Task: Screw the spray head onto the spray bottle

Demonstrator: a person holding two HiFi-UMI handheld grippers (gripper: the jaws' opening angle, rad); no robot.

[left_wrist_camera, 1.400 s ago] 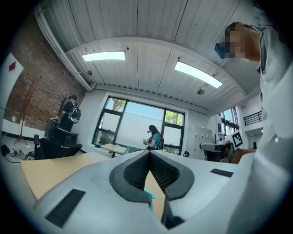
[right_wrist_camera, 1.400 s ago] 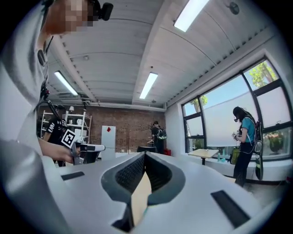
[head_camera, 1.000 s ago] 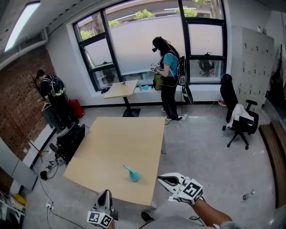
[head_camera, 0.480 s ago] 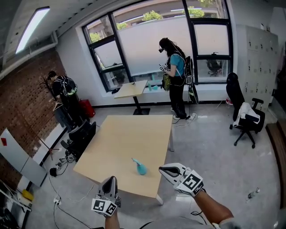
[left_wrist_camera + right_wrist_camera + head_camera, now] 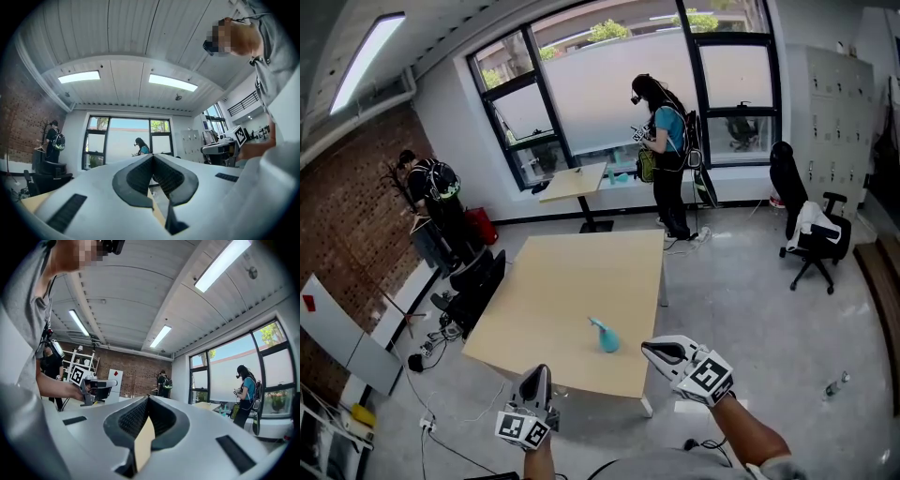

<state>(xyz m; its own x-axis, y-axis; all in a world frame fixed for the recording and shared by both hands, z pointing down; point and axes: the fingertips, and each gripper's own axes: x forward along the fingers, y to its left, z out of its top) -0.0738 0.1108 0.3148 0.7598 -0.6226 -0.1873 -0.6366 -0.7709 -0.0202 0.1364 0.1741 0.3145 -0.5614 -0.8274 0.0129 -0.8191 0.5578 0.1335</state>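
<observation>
A small teal spray piece [image 5: 607,338] with a thin spout lies near the front edge of the light wooden table [image 5: 572,281]; it is too small to tell bottle from head. My left gripper [image 5: 536,373] hovers before the table's front edge, left of the teal piece, jaws shut and empty. To the right of the table's front corner, my right gripper [image 5: 650,350] is held out, also shut on nothing. In the left gripper view the left gripper [image 5: 152,157] has its pads together; the right gripper [image 5: 147,398] looks the same in its own view.
A person [image 5: 661,141] stands by the window beside a small table [image 5: 573,182]. Another person [image 5: 431,197] is at the brick wall on the left. A black chair [image 5: 478,281] sits at the table's left, an office chair [image 5: 806,230] at the right. Cables [image 5: 431,347] lie on the floor.
Both grippers have risen a little and moved toward the table. The table and teal piece have shifted up and right in the head view.
</observation>
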